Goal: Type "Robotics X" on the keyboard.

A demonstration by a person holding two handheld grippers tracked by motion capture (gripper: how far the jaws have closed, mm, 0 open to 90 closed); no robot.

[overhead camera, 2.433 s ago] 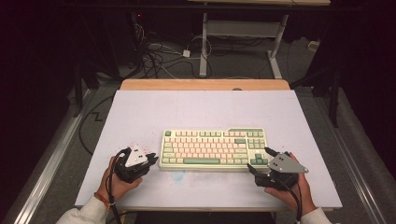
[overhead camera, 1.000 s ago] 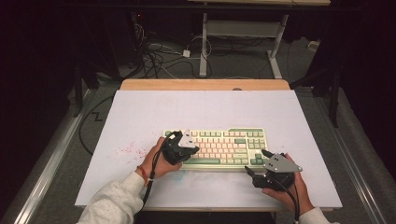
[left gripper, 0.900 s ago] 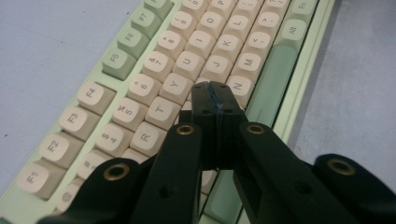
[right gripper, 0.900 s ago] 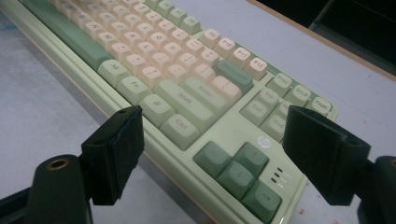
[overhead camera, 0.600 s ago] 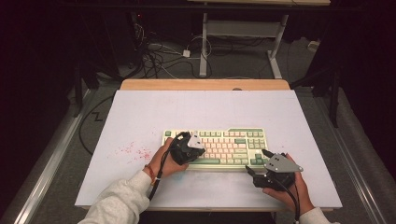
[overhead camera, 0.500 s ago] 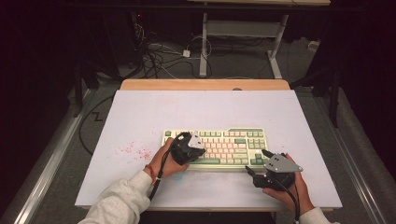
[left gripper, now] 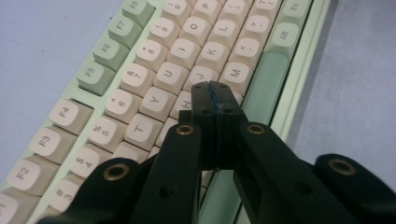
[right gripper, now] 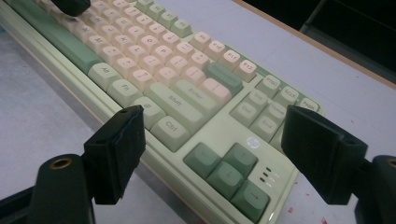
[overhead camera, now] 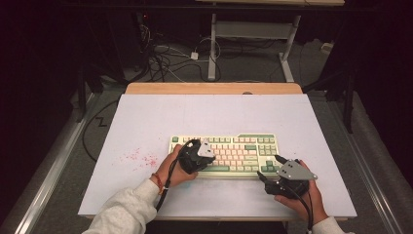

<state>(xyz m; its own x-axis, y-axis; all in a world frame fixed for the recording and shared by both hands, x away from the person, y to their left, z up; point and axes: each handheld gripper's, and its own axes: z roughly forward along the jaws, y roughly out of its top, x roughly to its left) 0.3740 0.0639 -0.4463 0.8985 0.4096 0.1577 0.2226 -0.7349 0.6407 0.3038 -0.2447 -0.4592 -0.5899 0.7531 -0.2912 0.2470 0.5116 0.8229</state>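
Note:
A pale green keyboard (overhead camera: 243, 146) with cream and green keys lies on the white board, near its front. My left gripper (overhead camera: 208, 157) is over the keyboard's left-middle keys. In the left gripper view its jaws (left gripper: 215, 95) are shut with nothing between them. The tips are down at the keys (left gripper: 154, 70) next to J and M; I cannot tell whether they touch. My right gripper (overhead camera: 269, 167) is at the keyboard's near right corner. It stands open (right gripper: 222, 149), its pads on either side of the arrow keys (right gripper: 224, 168) and clear of the keyboard.
Red specks (overhead camera: 139, 157) dot the white board (overhead camera: 214, 112) left of the keyboard. A wooden strip (overhead camera: 214, 87) runs along the far edge. Beyond it, cables (overhead camera: 170, 56) and a desk frame (overhead camera: 214, 44) are on the dark floor.
My left gripper has come from the board left of the keyboard onto the keys, then crept slightly right. The right gripper has stayed in place, still open.

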